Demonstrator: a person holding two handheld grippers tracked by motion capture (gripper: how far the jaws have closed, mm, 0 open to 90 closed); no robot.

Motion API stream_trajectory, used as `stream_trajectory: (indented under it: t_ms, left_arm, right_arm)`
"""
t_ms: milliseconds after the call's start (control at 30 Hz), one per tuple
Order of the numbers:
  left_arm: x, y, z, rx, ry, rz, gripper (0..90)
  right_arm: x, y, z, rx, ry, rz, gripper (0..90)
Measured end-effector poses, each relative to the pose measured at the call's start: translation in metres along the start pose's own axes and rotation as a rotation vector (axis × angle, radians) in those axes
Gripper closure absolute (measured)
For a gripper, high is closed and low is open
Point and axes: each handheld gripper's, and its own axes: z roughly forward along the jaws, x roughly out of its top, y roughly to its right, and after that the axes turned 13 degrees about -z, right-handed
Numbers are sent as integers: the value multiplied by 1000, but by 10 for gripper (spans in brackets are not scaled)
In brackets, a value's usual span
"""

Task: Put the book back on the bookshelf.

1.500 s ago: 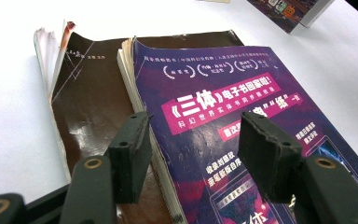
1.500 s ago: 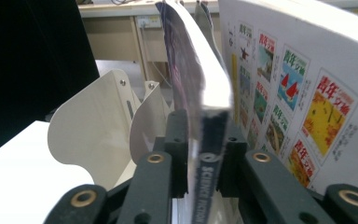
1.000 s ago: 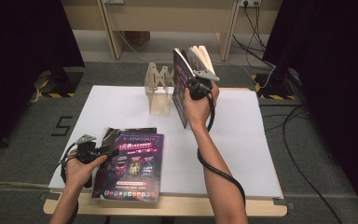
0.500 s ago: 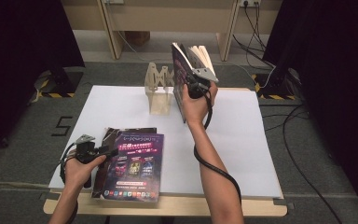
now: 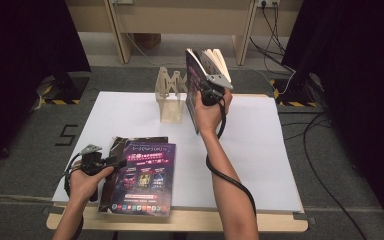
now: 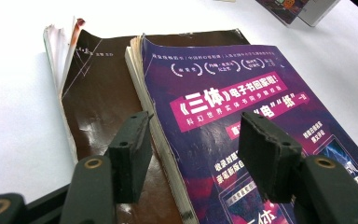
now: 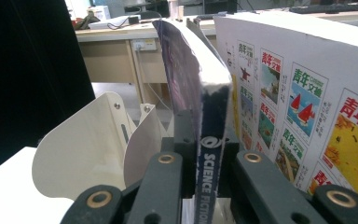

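- right gripper point(image 5: 207, 92) clamped on the upright book point(image 5: 196, 75), spine vertical, wooden rack point(image 5: 170, 100) just to its left
- left gripper point(image 5: 111, 161) open over the purple magazine point(image 5: 142, 175) lying flat

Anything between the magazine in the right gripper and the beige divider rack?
Nothing visible. The right gripper holds the purple-covered magazine upright by its spine, just right of the beige slotted divider rack. In the right gripper view the rack's curved dividers stand open beside the magazine, with bare gap between.
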Motion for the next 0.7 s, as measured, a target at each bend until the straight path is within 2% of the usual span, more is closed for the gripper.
stream_trajectory:
  t_ms: [300,500,700]
  left_arm:
    - [-1,2,1,-3,-2,5,438]
    - [-1,2,2,-3,-5,5,438]
    - [-1,2,2,3,-8,7,438]
  right_arm:
    - [1,3,-2,-23,-42,-3,798]
    - [0,4,-8,-16,-64,-11,718]
    - [-4,3,-18,-1,-89,-18,678]
